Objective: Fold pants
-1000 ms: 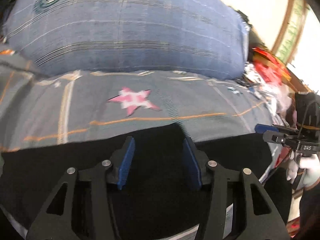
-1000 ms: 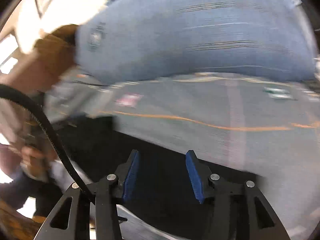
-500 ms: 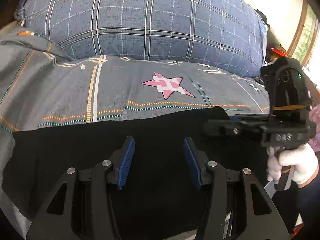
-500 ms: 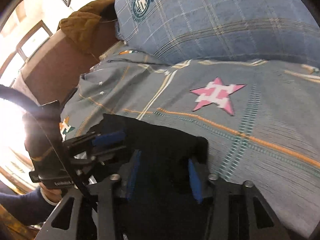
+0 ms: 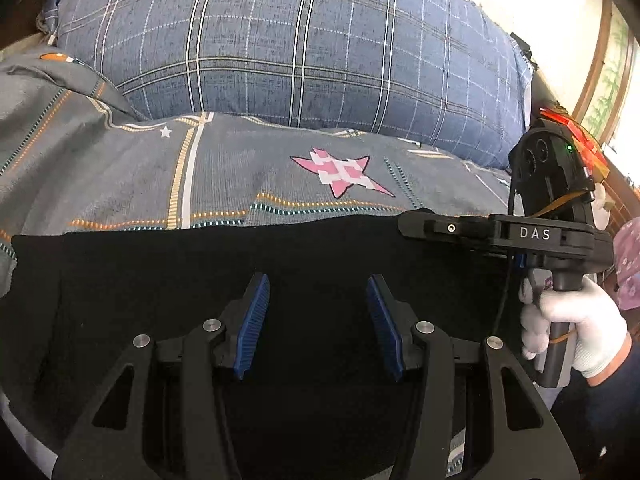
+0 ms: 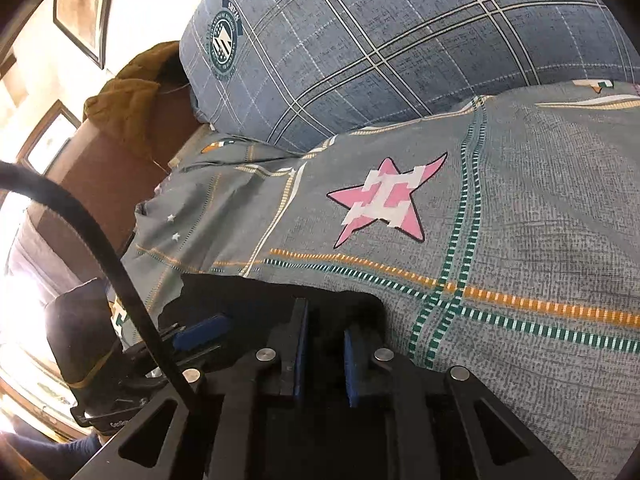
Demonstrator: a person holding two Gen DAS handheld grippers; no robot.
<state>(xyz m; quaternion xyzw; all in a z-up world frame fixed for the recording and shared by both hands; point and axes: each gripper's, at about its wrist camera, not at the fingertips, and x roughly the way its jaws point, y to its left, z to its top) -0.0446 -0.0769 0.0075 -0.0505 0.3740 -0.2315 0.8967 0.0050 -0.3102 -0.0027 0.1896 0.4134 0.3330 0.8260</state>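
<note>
The black pants (image 5: 312, 256) lie flat across the near part of the bed (image 5: 120, 184), their far edge straight below the pink star (image 5: 344, 172) printed on the grey sheet, with a blue plaid pillow (image 5: 304, 48) behind. The left tool (image 5: 318, 320) hovers over the dark cloth with its fingers spread wide, holding nothing. The right tool (image 6: 324, 354) has its fingers nearly together at the pants' corner, seemingly pinching the fabric. The cloth is so dark that folds, seams and waistband are lost.
</note>
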